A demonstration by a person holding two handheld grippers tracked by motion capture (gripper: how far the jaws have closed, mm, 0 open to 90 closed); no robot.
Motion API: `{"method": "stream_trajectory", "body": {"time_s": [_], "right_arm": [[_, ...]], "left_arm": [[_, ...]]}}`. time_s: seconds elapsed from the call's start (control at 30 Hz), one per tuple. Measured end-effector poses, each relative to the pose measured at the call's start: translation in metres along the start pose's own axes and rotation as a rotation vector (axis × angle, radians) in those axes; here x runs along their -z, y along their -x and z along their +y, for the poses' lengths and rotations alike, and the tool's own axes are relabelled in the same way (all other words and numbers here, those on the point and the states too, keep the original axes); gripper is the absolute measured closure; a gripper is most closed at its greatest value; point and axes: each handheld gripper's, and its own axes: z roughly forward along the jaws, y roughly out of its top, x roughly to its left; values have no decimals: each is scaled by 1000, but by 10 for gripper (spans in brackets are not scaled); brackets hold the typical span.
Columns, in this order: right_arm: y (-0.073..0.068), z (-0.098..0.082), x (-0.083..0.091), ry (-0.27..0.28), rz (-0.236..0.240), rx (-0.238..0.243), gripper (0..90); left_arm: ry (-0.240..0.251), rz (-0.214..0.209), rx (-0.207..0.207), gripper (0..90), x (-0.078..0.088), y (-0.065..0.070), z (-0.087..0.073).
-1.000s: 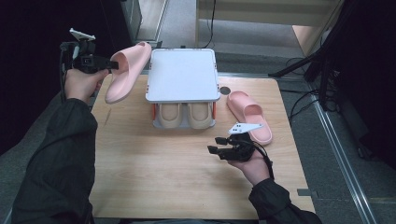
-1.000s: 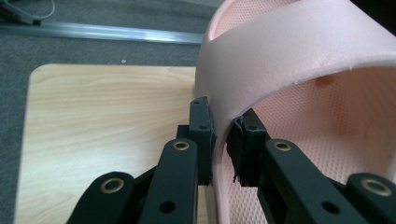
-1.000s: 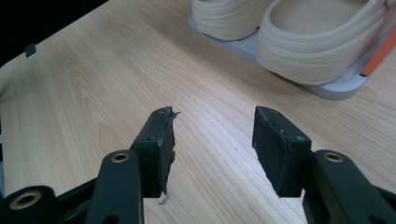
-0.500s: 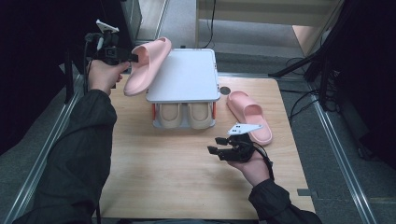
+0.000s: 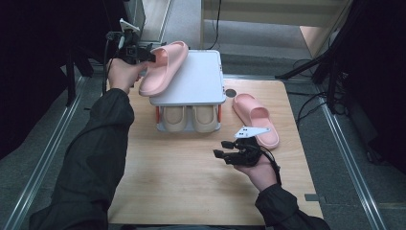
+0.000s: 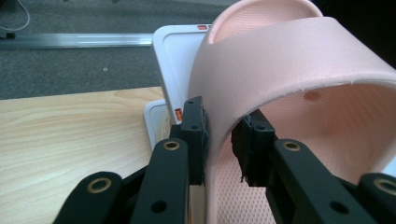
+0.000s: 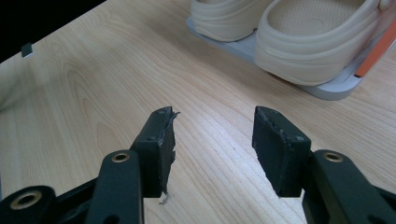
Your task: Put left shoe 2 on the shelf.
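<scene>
A pink slipper point(image 5: 165, 64) lies slanted over the left edge of the white rack top point(image 5: 201, 81). My left gripper point(image 5: 146, 53) holds it by the strap. In the left gripper view the strap point(image 6: 289, 60) stands between the two pads of that gripper point(image 6: 218, 140) and fills the gap; the jaws have just been opening. A second pink slipper point(image 5: 256, 119) lies on the table right of the rack. My right gripper point(image 5: 220, 148) hovers low over the wood in front of the rack, open with nothing between its jaws point(image 7: 212, 135).
A pair of beige clogs point(image 5: 189, 117) sits on the rack's lower shelf, also near in the right gripper view point(image 7: 299, 42). The wooden table point(image 5: 182, 191) has bare room in front. Metal rails and grey floor flank the table; a black cap point(image 5: 231, 92) lies beside the rack.
My left hand has carried the pink slipper rightward from beside the table's left edge onto the rack top. The right hand has stayed where it was.
</scene>
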Motion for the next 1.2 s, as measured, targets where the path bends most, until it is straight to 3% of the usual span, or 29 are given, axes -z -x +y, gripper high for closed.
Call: {"method": "stream_trajectory", "body": {"time_s": [0.43,0.83,1.07,1.13,1.2], "right_arm": [[1,0,1,7,-2,-4,496],[1,0,0,7,-3,1,496],[3,0,2,13,-7,-3,497],[4,1,4,20,-10,-6,497],[5,1,5,25,-10,-5,496]], "left_arm": [[-15,-74,-26,647,-5,10,-3],[-18,-76,-70,636,-2,13,-6],[0,-92,-92,600,12,13,-7],[3,-120,-92,559,17,11,-9],[8,-121,-112,558,24,10,-11]]}}
